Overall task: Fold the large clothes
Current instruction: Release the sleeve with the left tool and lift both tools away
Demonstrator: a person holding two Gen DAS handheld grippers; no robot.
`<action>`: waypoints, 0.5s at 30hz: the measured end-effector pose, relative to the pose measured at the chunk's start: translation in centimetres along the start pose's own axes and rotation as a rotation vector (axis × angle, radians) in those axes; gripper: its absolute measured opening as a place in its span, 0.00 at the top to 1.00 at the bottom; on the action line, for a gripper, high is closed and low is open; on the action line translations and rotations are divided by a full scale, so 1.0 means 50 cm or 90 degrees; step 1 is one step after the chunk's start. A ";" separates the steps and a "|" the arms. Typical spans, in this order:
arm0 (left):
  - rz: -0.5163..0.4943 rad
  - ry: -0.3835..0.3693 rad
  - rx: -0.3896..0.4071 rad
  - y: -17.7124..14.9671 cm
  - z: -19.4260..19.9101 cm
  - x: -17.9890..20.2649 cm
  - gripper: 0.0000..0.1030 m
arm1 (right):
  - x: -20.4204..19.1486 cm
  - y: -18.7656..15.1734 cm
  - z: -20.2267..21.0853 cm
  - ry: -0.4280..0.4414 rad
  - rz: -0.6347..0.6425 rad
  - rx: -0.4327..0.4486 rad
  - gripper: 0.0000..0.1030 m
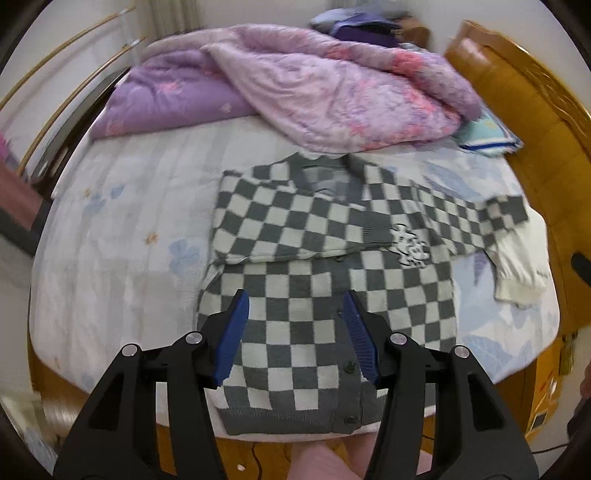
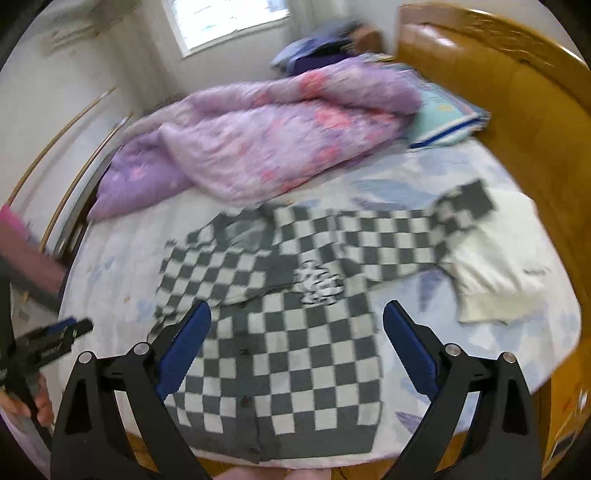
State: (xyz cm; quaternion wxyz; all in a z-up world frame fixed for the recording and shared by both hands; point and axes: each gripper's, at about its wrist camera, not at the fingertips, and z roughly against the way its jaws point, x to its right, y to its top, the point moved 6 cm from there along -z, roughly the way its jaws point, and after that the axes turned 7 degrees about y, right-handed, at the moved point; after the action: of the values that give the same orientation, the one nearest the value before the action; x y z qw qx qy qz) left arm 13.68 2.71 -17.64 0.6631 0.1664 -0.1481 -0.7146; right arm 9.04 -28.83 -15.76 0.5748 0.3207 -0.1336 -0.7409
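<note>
A: What does the cardigan [image 1: 325, 332] look like?

B: Grey-and-white checks, lying flat on the bed [image 1: 122, 266], its hem at the near edge at 6 o'clock and its neck at 12, just short of the pink quilt [image 1: 332, 92]. A grey button band runs up the front. One sleeve is folded across the chest; the other stretches out toward 2 o'clock, its cuff lying on a cream garment [image 1: 524, 258]. A small black-and-white cartoon patch [image 1: 412, 249] sits on the chest

A: And the grippers?

B: Both hang above it and touch nothing. The left gripper [image 1: 295, 301] has its jaws moderately apart, with only the cardigan's lower body seen between the blue pads. The right gripper [image 2: 297, 310] has its jaws spread wide, again empty

A: What is hard to read?

B: The right wrist view is smeared by motion, so the checks and the patch blur there. The quilt's edge covers the very top of the collar. The bundle of dark clothes [image 1: 362, 26] at 12 o'clock is too blurred to name. The wooden headboard [image 1: 517, 110] at 3 o'clock is cut by the lens rim. In the right wrist view the left gripper shows only partly at 9 o'clock, with fingers of the person's hand [image 2: 40, 406] beneath it
</note>
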 end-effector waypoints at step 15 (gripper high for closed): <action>-0.146 -0.123 0.067 -0.031 0.099 0.186 0.47 | 0.178 -0.161 0.219 -0.168 -0.191 0.084 0.09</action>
State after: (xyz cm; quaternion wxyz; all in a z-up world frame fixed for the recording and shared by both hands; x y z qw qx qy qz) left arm 9.54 -6.49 -14.22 0.5503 0.1474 -0.2287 -0.7894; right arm -5.22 -36.61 -14.88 0.4137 0.2742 -0.2067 -0.8432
